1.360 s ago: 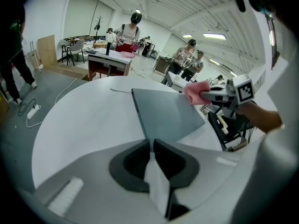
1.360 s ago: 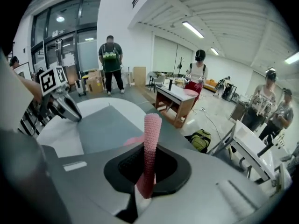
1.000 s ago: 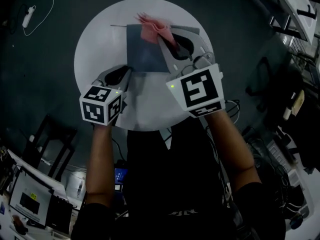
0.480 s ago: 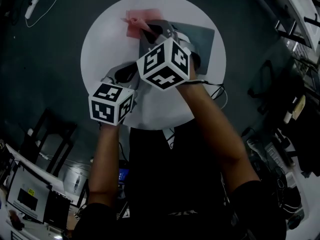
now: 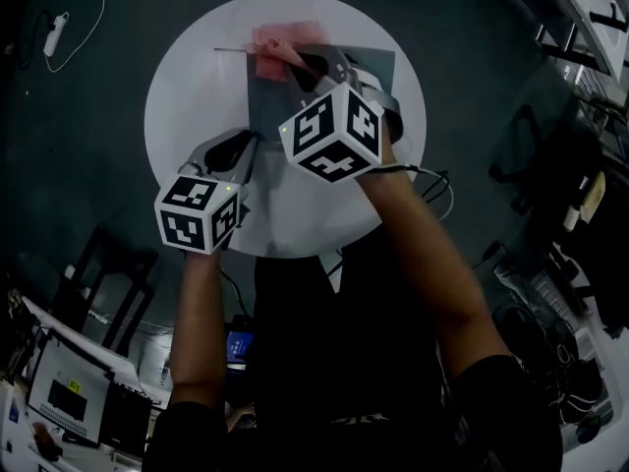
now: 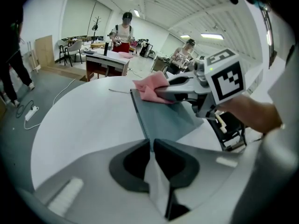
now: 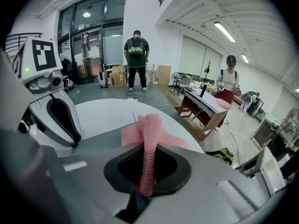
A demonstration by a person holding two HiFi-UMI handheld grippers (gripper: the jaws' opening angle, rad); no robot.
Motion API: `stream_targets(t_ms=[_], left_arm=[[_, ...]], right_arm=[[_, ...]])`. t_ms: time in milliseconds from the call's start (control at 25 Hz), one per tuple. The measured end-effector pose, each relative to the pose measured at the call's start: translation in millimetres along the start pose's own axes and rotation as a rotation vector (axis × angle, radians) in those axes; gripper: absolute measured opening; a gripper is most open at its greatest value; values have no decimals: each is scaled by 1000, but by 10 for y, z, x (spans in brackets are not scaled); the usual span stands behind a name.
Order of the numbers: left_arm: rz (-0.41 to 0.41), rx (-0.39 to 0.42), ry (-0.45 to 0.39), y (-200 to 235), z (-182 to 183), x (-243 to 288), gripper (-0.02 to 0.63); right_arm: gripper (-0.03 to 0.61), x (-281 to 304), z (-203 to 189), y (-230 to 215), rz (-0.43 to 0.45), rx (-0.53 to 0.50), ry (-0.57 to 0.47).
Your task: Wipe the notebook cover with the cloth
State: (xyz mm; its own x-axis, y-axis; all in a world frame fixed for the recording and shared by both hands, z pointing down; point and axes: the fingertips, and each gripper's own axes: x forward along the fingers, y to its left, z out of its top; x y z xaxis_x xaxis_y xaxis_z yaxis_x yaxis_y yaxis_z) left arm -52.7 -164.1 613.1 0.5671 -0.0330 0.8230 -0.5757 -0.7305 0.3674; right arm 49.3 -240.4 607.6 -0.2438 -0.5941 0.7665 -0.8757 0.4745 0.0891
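Note:
A grey notebook lies on the round white table. A pink cloth rests on its far left part. My right gripper is shut on that cloth; in the right gripper view a strip of cloth stands pinched between the jaws. My left gripper sits at the notebook's near left corner. In the left gripper view its jaws are shut on the notebook's near edge, with the cloth and right gripper farther along the cover.
A power strip with a white cable lies on the dark floor at far left. A cable loops beside the table's right edge. Monitors stand near left. People and desks are in the background.
My right gripper has swept the cloth leftward across the notebook's far part, from the middle to the far left. The left gripper has stayed at the near left corner.

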Motion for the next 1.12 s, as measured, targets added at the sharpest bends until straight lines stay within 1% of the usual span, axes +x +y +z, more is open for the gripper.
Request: stream_targets(t_ms=[200,360,600,800,880,1000,1120], left_arm=[[34,4,11,-21,8,-3,26],[69,6,22,-123,22,111,23],[121,1,30,-184,63,117,18],[156,-34,27,-158,22,73,17],[180,-42,20,-183,17,70,15],[215,-46,20,-229,20,93,15],[225,-47,34,-236,30,92,15]], right_arm=[[9,-223,-299,-249,-34,26,13],[9,-405,-644,-514,-55,45,21],[9,-627,-871,-734,-68,53,-2],[9,-709,-944,-764,-69,42,0],[9,-777,-1034,-841,-73,38,12],[9,-888,-1252,-1020,-86,46,58],[9,-1044,-1426,-1176,-101,99,86]])
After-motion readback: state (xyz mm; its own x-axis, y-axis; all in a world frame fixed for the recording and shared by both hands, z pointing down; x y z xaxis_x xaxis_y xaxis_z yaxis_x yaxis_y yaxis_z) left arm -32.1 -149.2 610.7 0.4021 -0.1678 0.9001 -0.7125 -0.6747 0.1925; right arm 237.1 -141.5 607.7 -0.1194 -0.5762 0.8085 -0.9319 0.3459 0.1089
